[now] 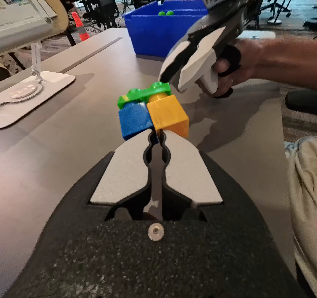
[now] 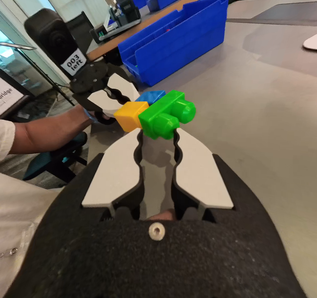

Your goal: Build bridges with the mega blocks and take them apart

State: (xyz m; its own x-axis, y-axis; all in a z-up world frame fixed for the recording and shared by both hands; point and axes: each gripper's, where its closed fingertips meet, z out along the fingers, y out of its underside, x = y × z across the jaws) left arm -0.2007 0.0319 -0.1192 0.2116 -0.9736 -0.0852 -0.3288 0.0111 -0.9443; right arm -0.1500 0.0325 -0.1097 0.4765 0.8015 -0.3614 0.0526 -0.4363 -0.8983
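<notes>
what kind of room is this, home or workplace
Most likely a workplace, an open office or lab: rows of office chairs at long desks behind the grey table, a blue parts bin, and an orange cone on the floor.

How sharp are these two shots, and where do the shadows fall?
Left wrist view: blocks fairly sharp, edges bent by the wide lens, right claw casting soft shadows on the table. Right wrist view: green block glossy with highlights, background blurred, shadow under it.
</notes>
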